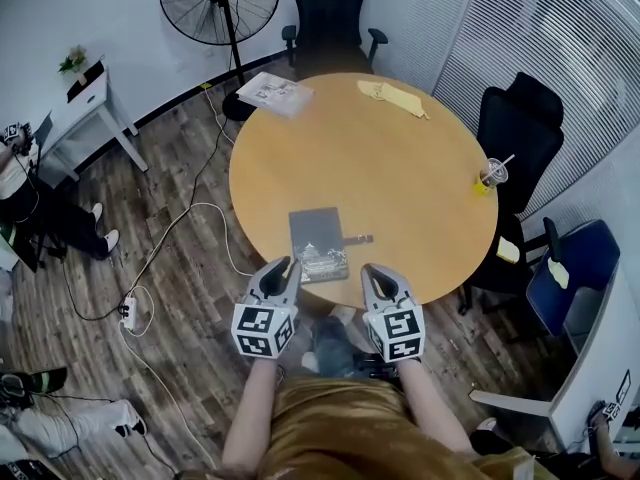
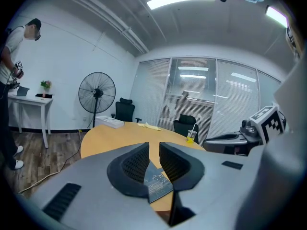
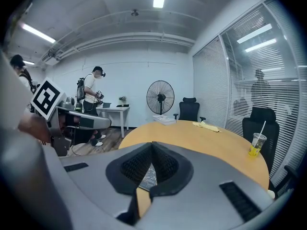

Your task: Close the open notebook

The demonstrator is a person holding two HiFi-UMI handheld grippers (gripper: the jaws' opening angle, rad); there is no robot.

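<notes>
round wooden table (image 1: 400,158), seen from above in the head view. notebook (image 1: 318,244) lies flat close to the near edge, a little left of the middle. dark cover faces up with a pale drawing on its near half; it looks closed. a thin dark strap (image 1: 358,238) sticks out from its right side onto the bare wood.

left gripper (image 1: 277,272): held just off the near edge of the table, tips over the near left corner of the notebook, not touching it as far as i can tell. fingers (image 2: 136,163) stand narrowly apart; nothing is between them, and the notebook cover shows through the gap, further off.

right gripper (image 1: 380,276): held off the near edge, just right of the notebook, level with the left one. fingers (image 3: 165,164) meet at the tips and hold nothing.

other items on the table:
- plastic cup (image 1: 491,174) with a straw and yellow drink, at the right edge.
- yellow cloth (image 1: 392,97), at the far edge.
- white booklet (image 1: 274,93), at the far left edge, partly overhanging.

around the table: black office chairs at the far and right sides, a standing fan (image 1: 220,3) by the far wall, cables across the wood floor on the left.
</notes>
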